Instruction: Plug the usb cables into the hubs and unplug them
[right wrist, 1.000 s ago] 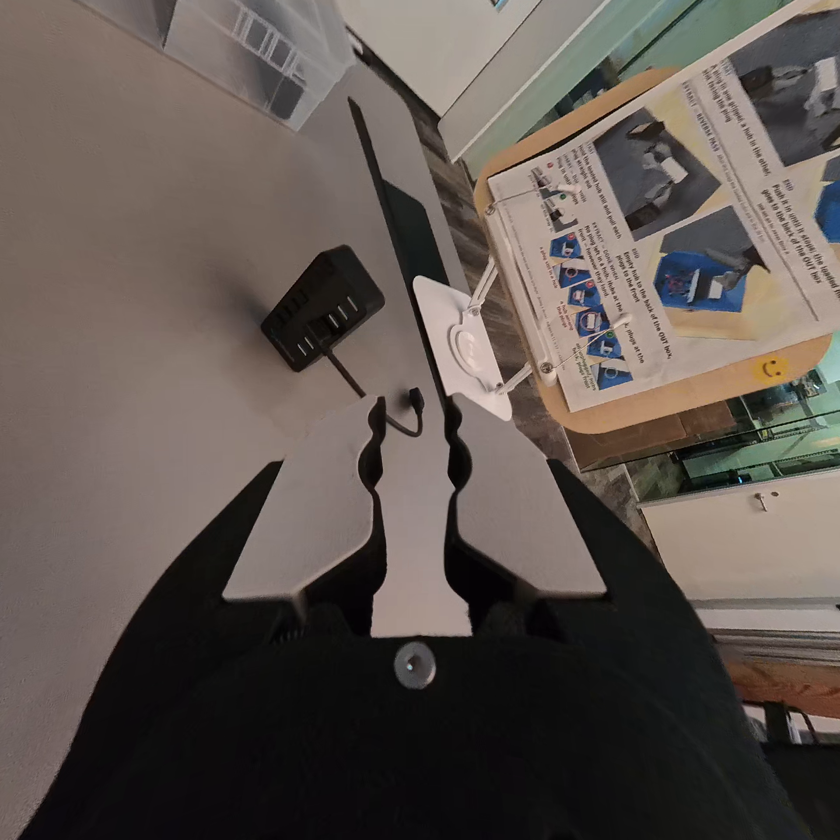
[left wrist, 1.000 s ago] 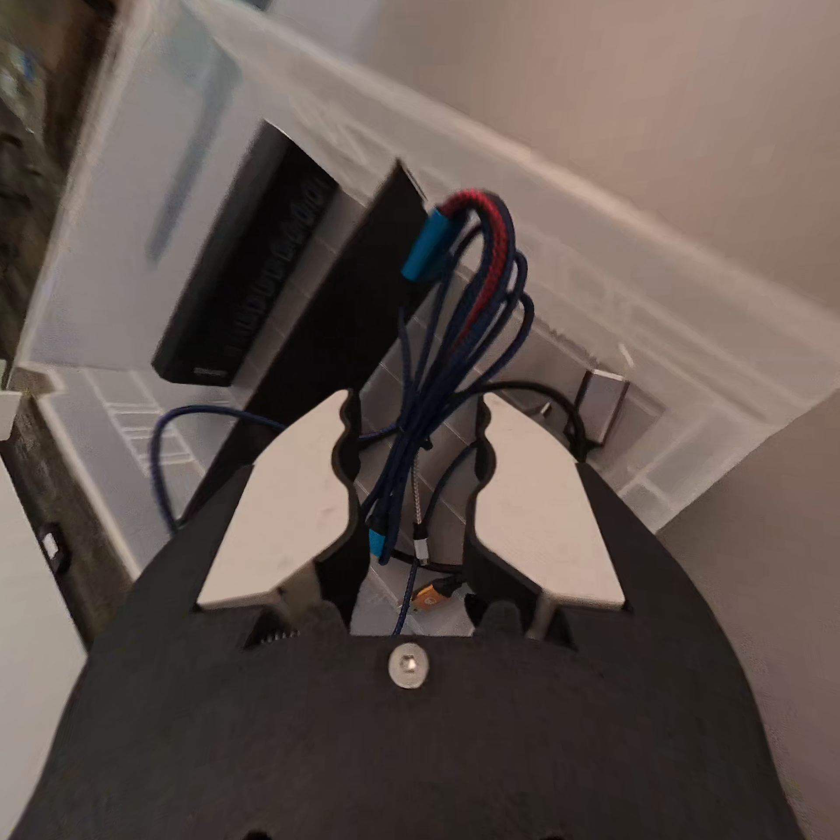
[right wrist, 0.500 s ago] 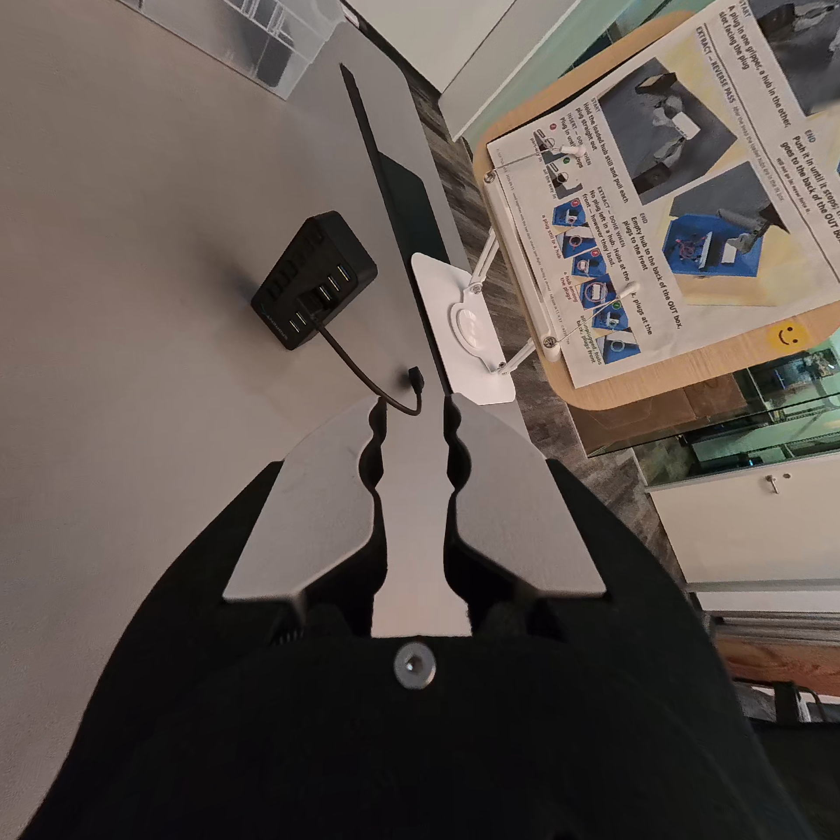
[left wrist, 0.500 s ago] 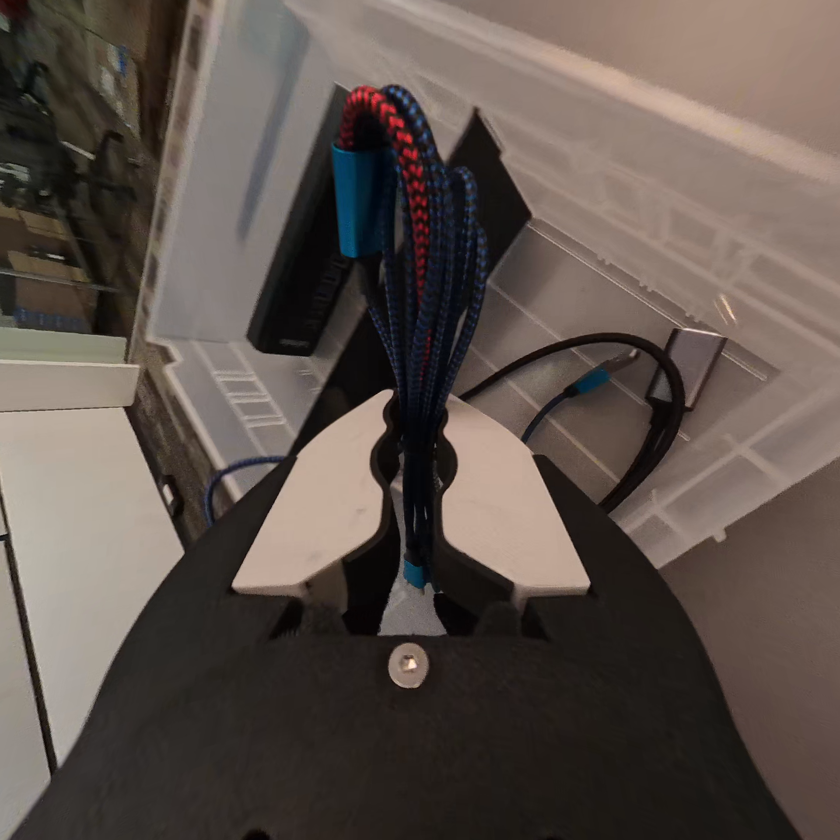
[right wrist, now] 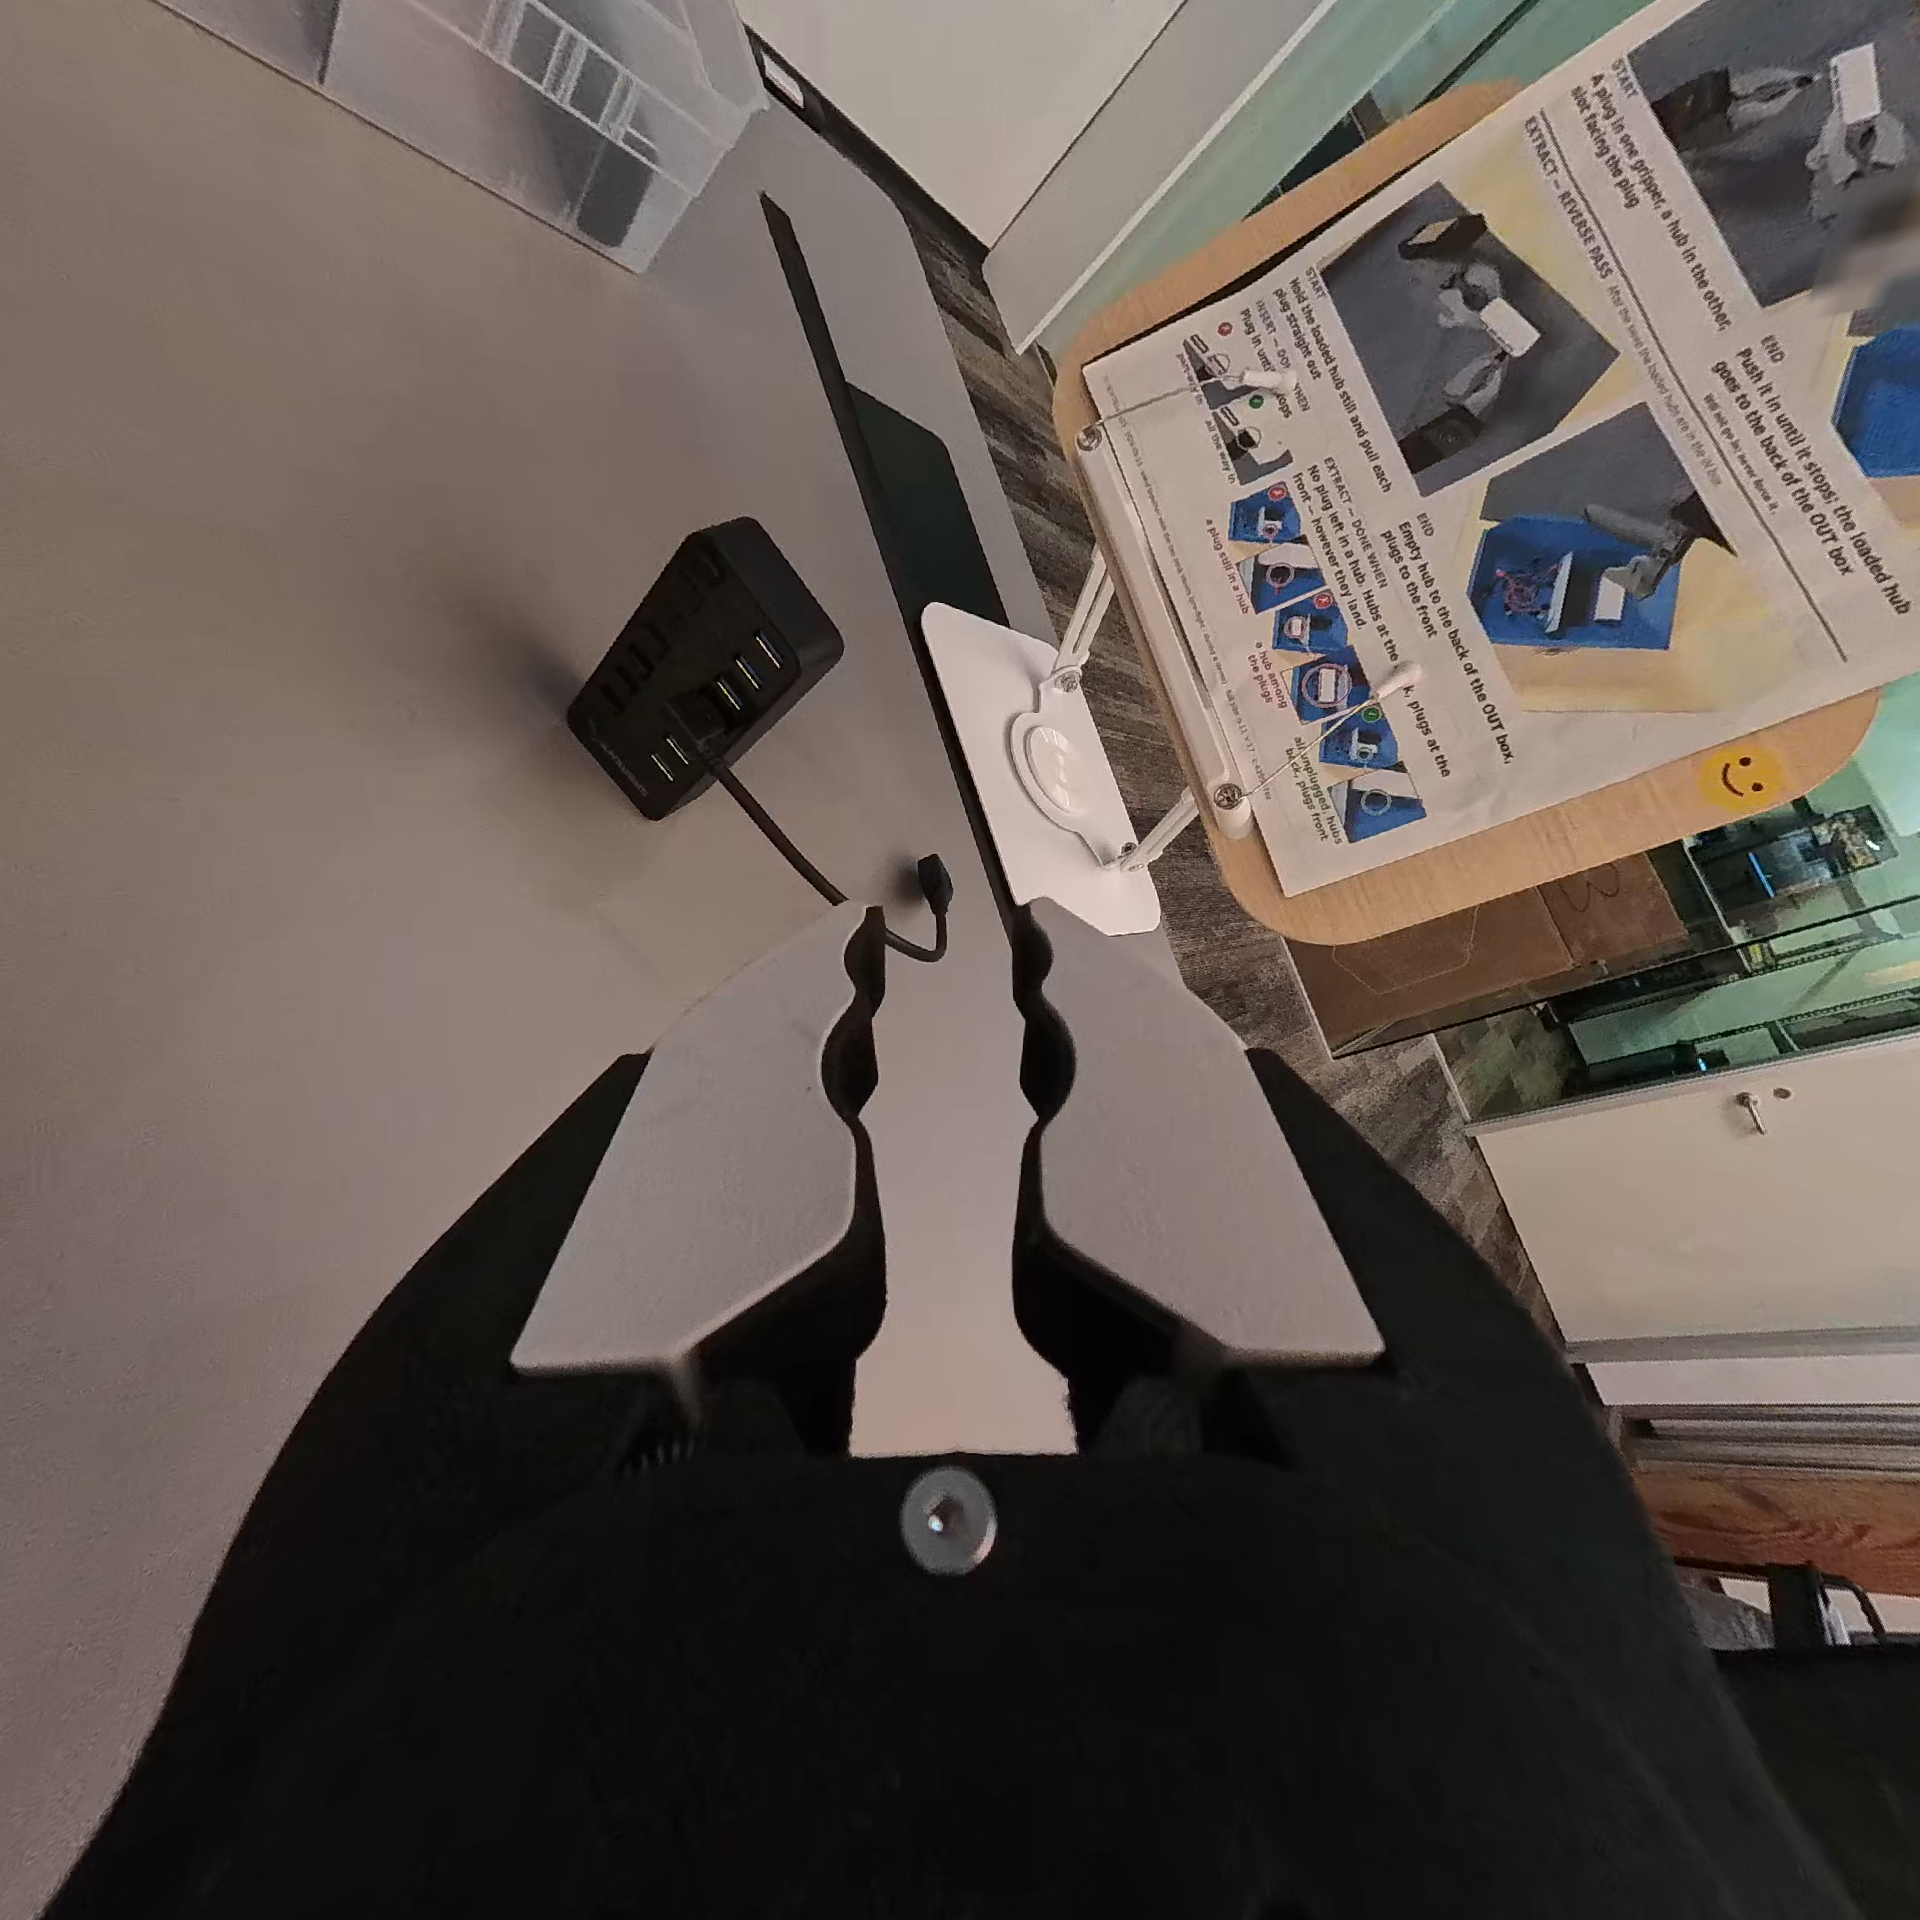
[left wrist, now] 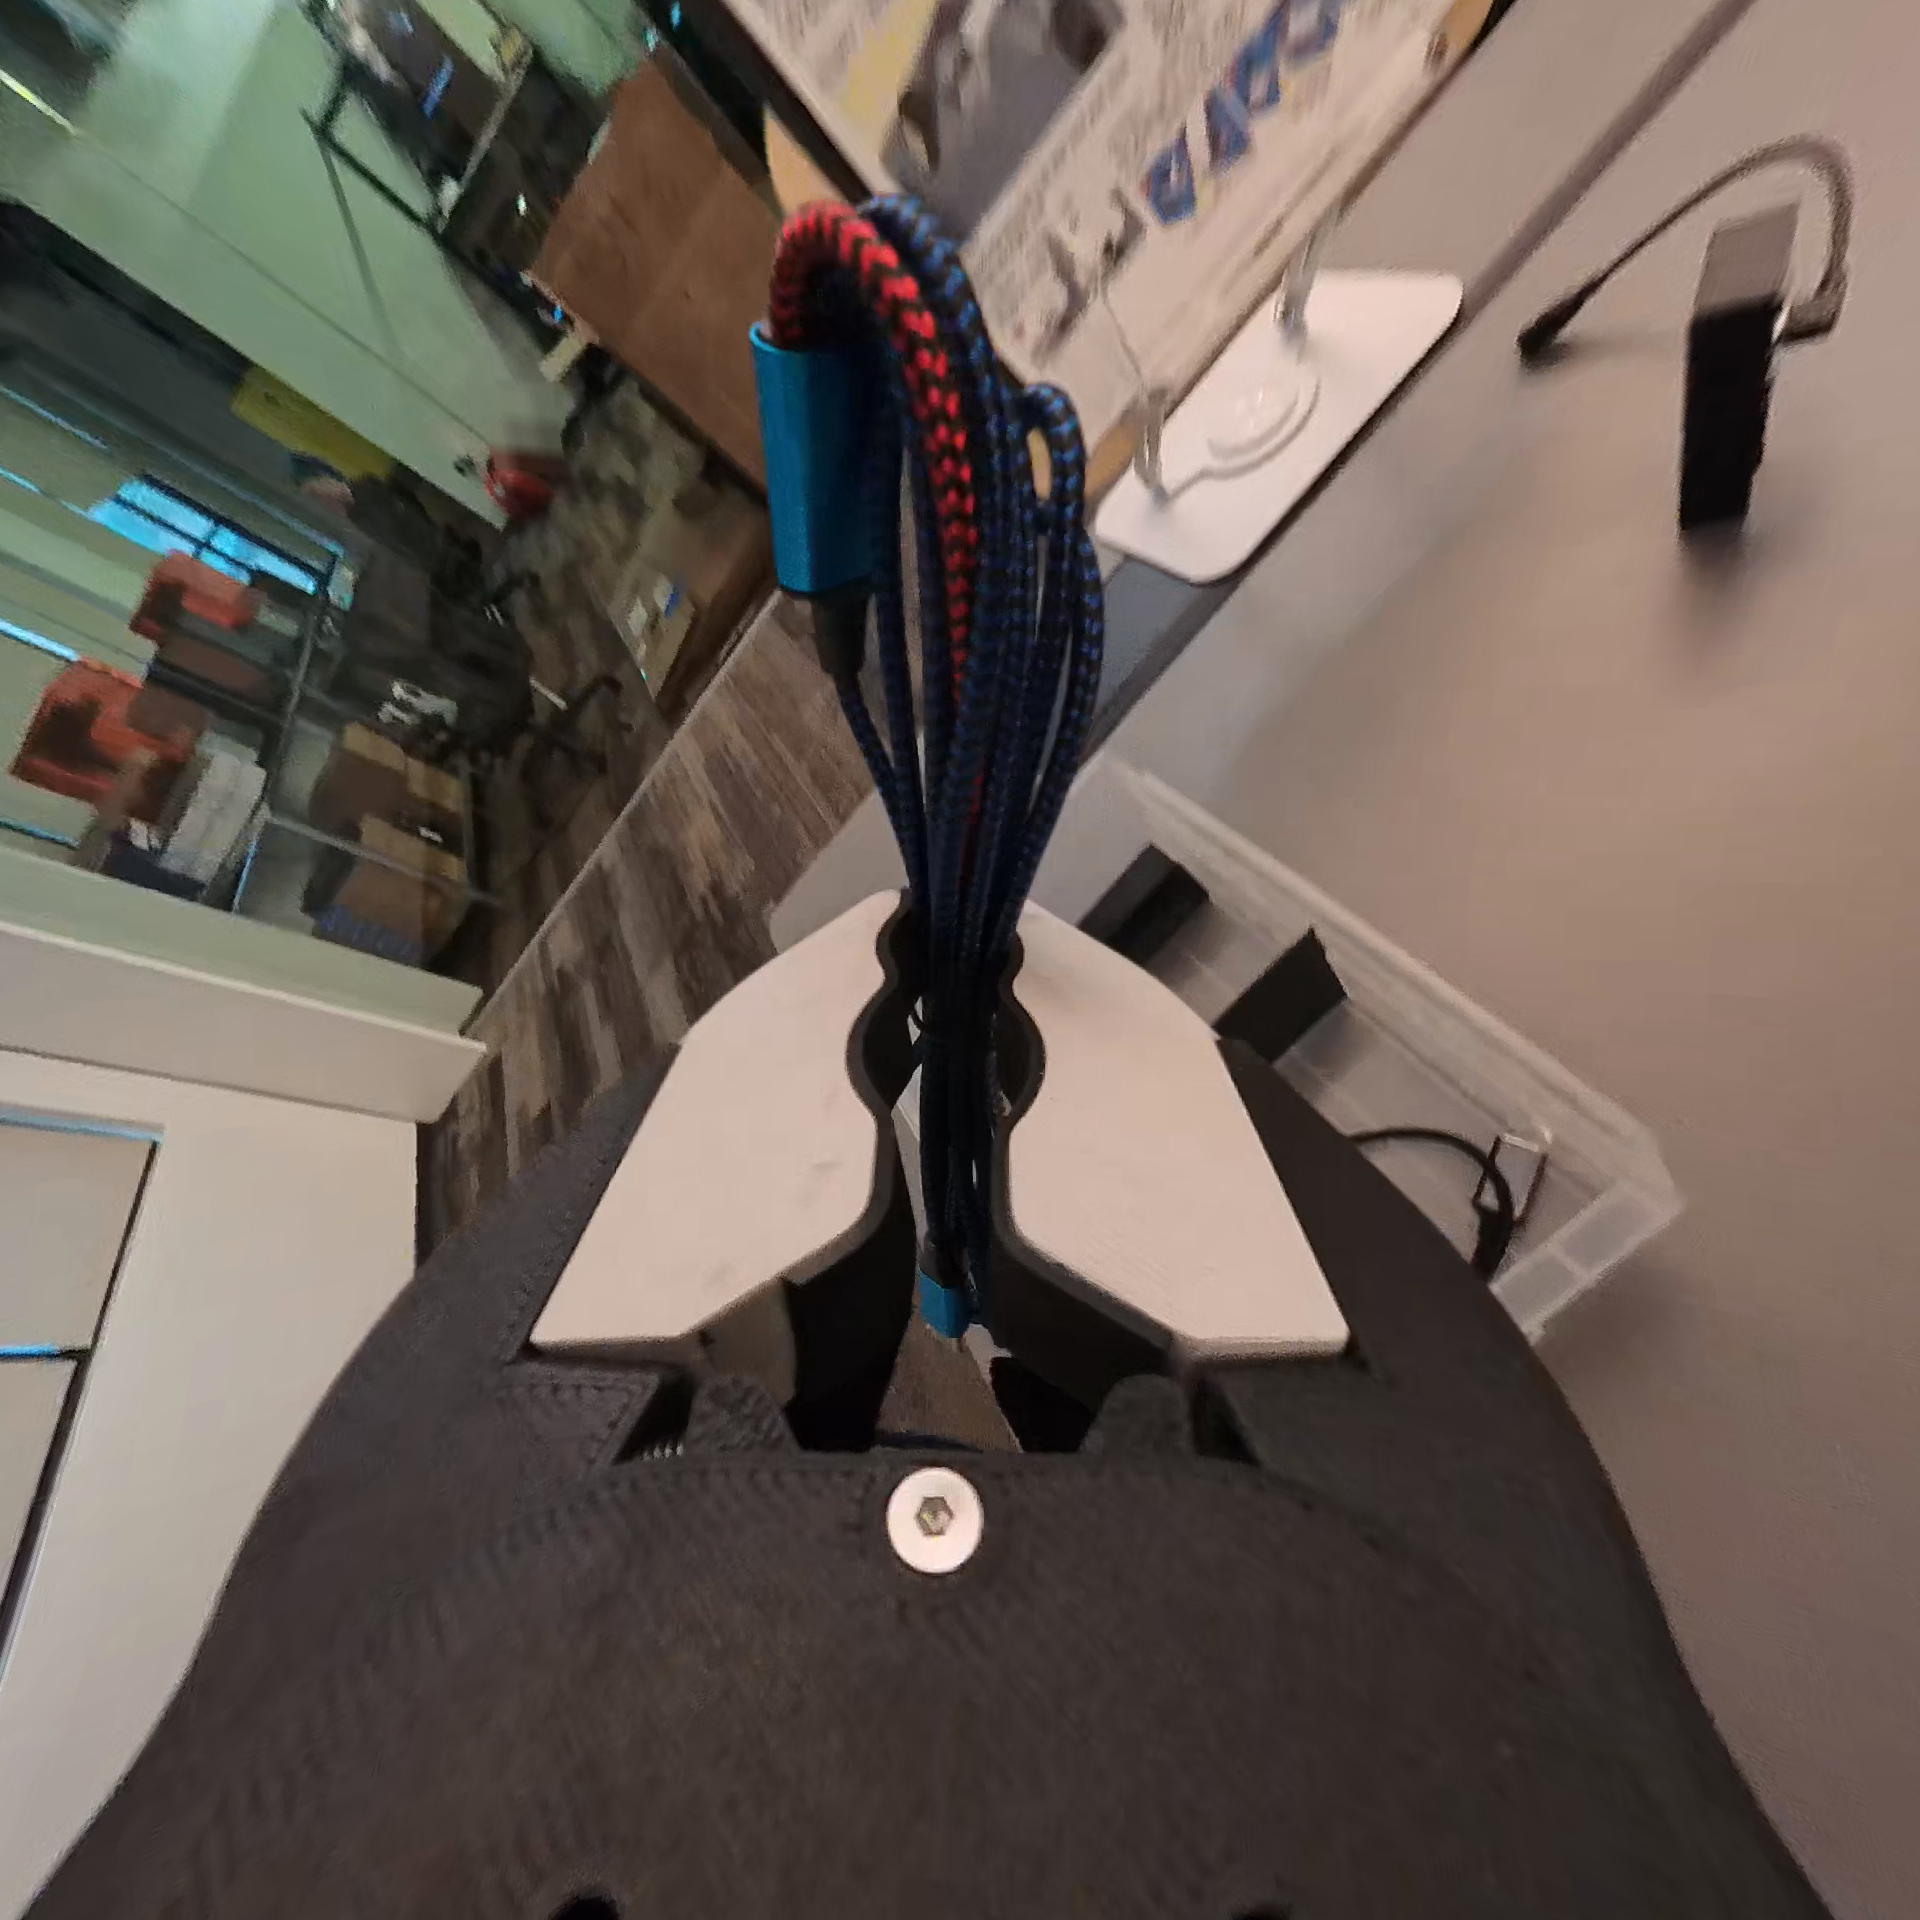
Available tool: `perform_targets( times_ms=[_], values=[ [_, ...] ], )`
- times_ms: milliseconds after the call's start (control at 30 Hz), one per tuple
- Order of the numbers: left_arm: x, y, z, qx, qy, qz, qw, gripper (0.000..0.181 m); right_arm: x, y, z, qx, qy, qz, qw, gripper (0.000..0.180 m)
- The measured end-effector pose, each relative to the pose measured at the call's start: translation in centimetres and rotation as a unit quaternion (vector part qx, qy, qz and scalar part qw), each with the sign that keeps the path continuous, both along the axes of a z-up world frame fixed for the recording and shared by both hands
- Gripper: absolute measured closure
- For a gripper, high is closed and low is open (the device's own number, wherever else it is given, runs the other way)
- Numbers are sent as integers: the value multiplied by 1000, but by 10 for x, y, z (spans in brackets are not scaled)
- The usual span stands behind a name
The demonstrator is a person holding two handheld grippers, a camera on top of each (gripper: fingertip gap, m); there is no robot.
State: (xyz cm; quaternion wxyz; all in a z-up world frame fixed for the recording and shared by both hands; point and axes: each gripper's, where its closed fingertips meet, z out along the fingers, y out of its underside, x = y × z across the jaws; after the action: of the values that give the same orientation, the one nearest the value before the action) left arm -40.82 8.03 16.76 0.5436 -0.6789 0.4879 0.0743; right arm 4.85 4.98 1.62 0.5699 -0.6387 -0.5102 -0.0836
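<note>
My left gripper is shut on a bundle of blue braided USB cables with a red-and-black stretch and a blue metal plug at the top; it holds them in the air above the table. A black multi-port hub stands on the grey table with a black cable plugged in; it also shows blurred in the left wrist view. My right gripper is open and empty, a little short of the black cable's free end.
A clear plastic box on the table holds black hubs and a black cable; it also shows in the right wrist view. A white stand holds an instruction sheet at the table's edge. Beyond the edge is floor. The tips of one gripper are about 50 centimetres away from the tips of the other.
My left gripper closed on the blue cable bundle in the clear box, lifted it out and swung away from the box. My right gripper drifted slightly, staying open.
</note>
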Motion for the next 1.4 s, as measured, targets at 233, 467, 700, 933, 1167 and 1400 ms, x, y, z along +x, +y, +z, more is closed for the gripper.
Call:
perform_targets(
  times_ms=[233, 467, 700, 933, 1167, 1400],
  values=[
    [40, -22, 74, 59, 19, -22, 998, 171, 1, -4, 5, 7, 2, 2, 1000, 156],
    [104, -61, 131, 93, 5, -75, 993, 171, -21, -19, 23, 36, 41, 47, 997, 156],
    [185, -97, 156, 81, -39, -154, 984, 171, -152, -87, 36, 212, 1, 225, 951, 132],
    [268, -133, 156, 50, -35, -250, 966, 171, -185, -130, 52, 363, -62, 240, 898, 125],
    [324, -155, 146, 37, -23, -306, 951, 171, -191, -150, 45, 441, -170, 234, 850, 124],
    [339, -143, 117, -18, -16, -310, 951, 171, -183, -158, 43, 395, -187, 252, 863, 177]
  ],
)
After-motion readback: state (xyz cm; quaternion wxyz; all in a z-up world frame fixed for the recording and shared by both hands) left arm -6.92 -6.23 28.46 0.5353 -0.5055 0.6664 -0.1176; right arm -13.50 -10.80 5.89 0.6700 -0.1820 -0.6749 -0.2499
